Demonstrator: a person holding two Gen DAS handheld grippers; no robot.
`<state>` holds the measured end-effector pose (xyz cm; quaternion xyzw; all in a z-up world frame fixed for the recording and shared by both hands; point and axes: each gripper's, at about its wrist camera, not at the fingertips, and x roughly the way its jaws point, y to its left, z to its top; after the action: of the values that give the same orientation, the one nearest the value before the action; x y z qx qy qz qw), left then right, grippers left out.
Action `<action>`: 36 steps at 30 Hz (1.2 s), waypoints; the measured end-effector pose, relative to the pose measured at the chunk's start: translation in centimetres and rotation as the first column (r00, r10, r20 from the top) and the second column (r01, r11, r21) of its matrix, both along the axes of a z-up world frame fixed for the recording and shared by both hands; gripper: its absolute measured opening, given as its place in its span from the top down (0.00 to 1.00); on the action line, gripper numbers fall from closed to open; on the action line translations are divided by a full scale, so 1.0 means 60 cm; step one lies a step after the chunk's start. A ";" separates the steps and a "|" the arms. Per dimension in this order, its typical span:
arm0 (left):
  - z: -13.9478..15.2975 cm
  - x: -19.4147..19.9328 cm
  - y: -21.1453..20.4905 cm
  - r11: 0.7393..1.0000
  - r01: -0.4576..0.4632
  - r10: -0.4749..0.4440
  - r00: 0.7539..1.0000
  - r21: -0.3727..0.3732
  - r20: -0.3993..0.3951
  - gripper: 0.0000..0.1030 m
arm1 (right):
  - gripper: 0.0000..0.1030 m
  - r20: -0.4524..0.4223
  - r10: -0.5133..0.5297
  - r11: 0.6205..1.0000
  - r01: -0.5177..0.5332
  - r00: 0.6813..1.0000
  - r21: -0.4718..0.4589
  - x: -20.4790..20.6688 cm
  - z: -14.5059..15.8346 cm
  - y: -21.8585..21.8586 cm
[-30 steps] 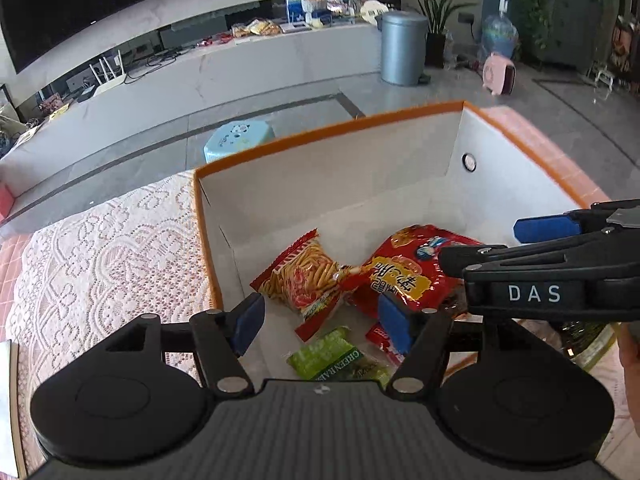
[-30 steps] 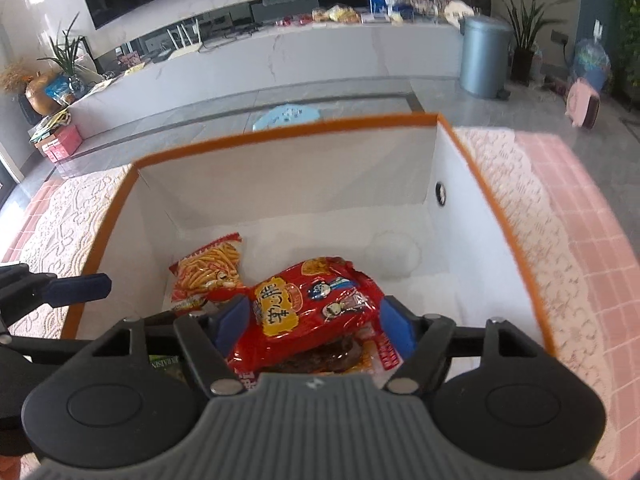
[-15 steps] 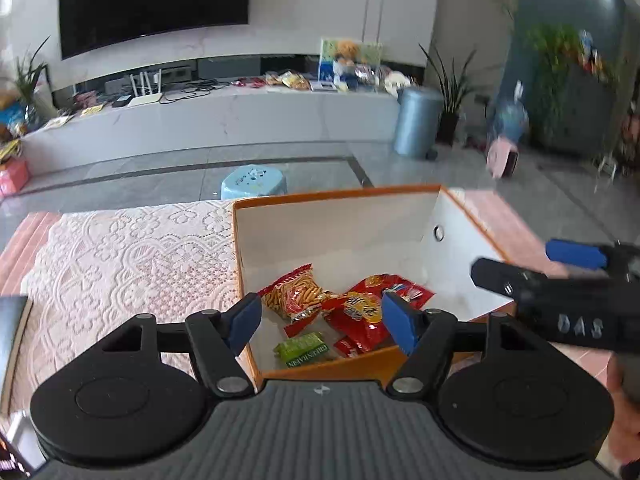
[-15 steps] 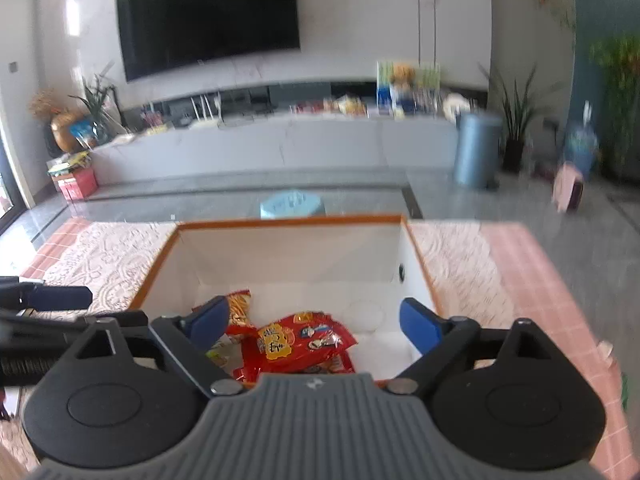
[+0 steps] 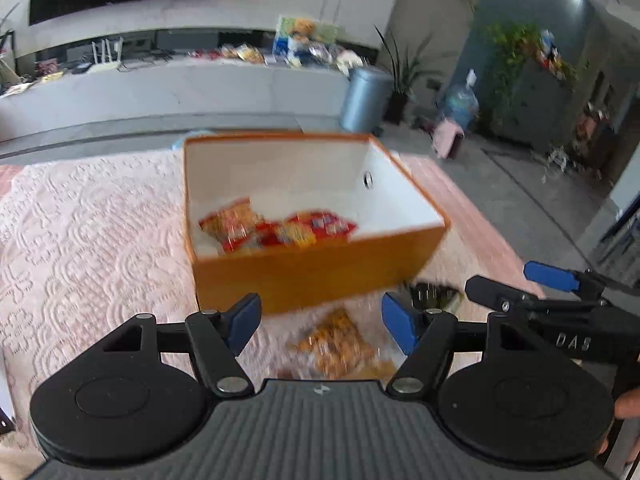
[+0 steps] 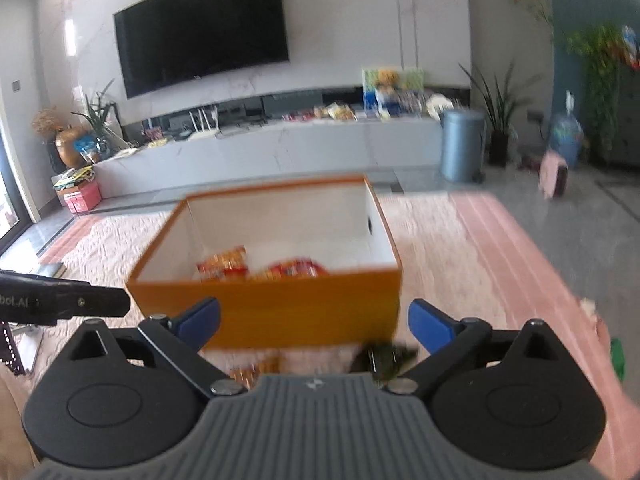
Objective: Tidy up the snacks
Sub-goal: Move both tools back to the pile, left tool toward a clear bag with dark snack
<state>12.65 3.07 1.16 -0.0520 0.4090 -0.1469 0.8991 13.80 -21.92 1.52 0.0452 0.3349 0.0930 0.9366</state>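
Both the left gripper [image 5: 321, 322] and the right gripper [image 6: 314, 323] are drawn back from the orange box [image 5: 316, 276]; the right jaws are opened wider, nothing between them.

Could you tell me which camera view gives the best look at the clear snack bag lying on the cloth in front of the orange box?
The left wrist view: the clear snack bag lies blurred but almost whole between the open left gripper fingers, before the orange box. The right wrist view shows only a sliver above the gripper body.
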 end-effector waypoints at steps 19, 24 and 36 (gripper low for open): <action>-0.139 -0.005 0.031 0.977 -0.205 0.186 0.953 -0.061 -0.239 0.21 | 0.35 -0.185 0.026 1.000 -0.027 0.982 -0.003 -0.041 -0.127 0.036; -0.164 0.010 0.032 0.964 -0.243 0.205 0.937 -0.104 -0.282 0.21 | 0.35 -0.172 0.064 0.998 -0.064 0.983 0.009 -0.029 -0.139 0.056; -0.203 0.041 0.027 0.948 -0.282 0.218 0.911 -0.144 -0.351 0.25 | 0.39 -0.180 0.118 0.993 -0.120 0.977 0.001 0.005 -0.157 0.091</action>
<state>15.10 4.71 -11.00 -0.2143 0.5280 -0.0578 0.8198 14.08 -16.46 -7.90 0.0285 0.4205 0.1428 0.8955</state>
